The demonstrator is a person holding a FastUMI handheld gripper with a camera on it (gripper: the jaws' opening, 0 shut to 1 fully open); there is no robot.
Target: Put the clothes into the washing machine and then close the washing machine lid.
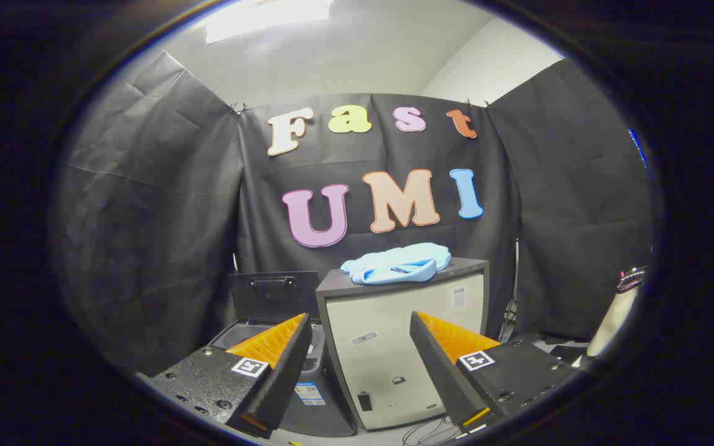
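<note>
Fingers: the gripper (360, 365) is held spread wide, nothing between its fingers (282, 353); the gap is taken up by the front of the cabinet beyond.

Clothes: a light blue bundle (397, 262) is seen lying crumpled on the dark top surface of a cream cabinet (394, 347), far from the fingers and well above their tips.

Bearing: the clothes lie ahead of the fingers, up and slightly right of the midline between them, nearer the right finger's line than the left's.

Long axis: the bundle is spread left to right across the surface, so it is crossed, not followed, by the line of approach.

Washer: a dark machine (307, 384) stands just left of the cabinet and lower, partly hidden behind the left finger; its tub opening is seen grey beyond that finger.

Lid: the lid (274, 294) is raised upright at the far side of the washer, handle facing near, so the tub is judged open to receive.

Key relation: the clothes sit higher than, and right of, the tub; a reach up and forward is judged needed first, then a carry left and down.

Stage: nothing is grasped yet; loading and lid closing are both left to do.

Risk: the loose cloth may be caught only in part and trail over the cabinet edge.
</note>
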